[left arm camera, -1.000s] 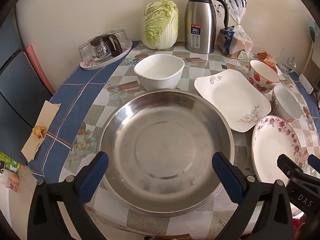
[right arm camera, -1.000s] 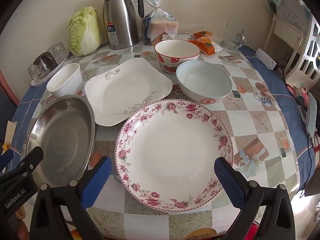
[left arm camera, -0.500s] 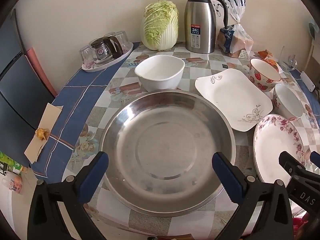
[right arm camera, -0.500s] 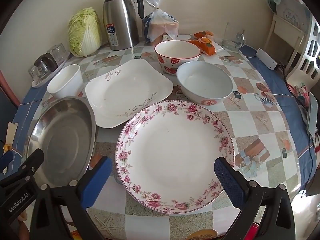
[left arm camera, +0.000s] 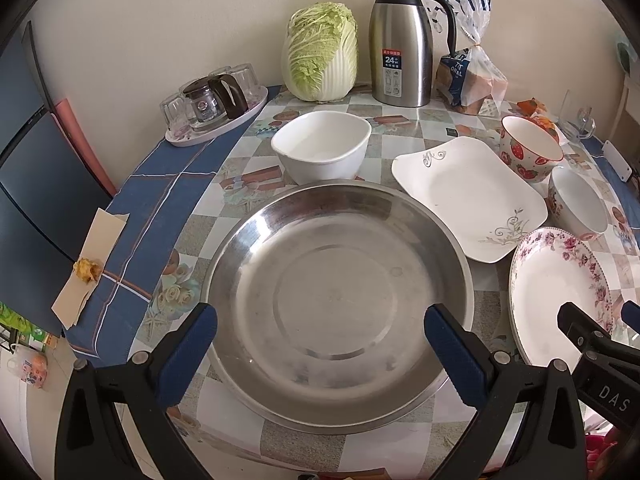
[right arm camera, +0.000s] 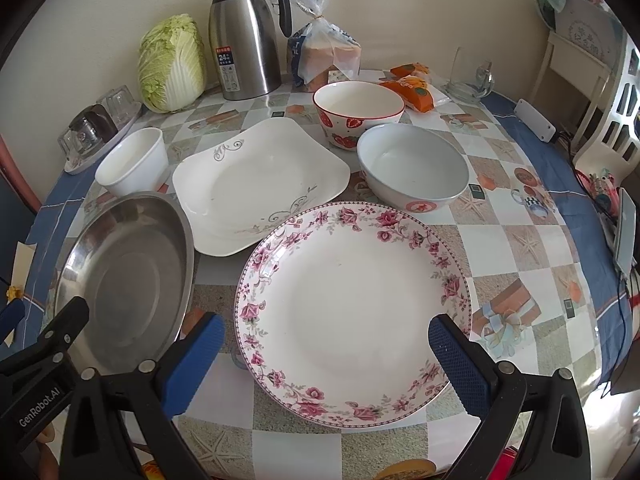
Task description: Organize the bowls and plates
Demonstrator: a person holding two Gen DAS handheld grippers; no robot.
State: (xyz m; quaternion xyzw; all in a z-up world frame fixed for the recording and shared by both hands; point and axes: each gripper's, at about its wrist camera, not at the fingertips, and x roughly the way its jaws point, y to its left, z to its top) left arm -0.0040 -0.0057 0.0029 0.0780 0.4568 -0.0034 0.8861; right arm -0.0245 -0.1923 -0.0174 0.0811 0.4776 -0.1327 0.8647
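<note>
In the left wrist view, the left tongs [left arm camera: 320, 340] stand wide apart and hold nothing, their blue pads either side of the near half of the steel basin [left arm camera: 338, 308], which sits flat on the desk [left arm camera: 248, 196] close to its front edge. Just beyond the basin's far rim stands the white bowl [left arm camera: 322, 152]; the square plate [left arm camera: 470, 198] lies beside the basin's right rim, almost touching. The floral plate [left arm camera: 556, 296] lies further right, a narrow strip of cloth between it and the basin, with the right tongs' black arm over its near edge. To the left of the basin the desk is bare cloth out to a paper scrap [left arm camera: 90, 266] at the edge. In the right wrist view, the right tongs [right arm camera: 326, 354] are likewise spread wide and empty, framing the near part of the floral plate [right arm camera: 352, 312]. The square plate [right arm camera: 260, 184] sits just past the floral plate's far-left rim, the pale bowl [right arm camera: 412, 174] just past its far-right rim, and the strawberry bowl [right arm camera: 358, 114] behind. Right of the floral plate, checked cloth lies open to the desk's edge.
</note>
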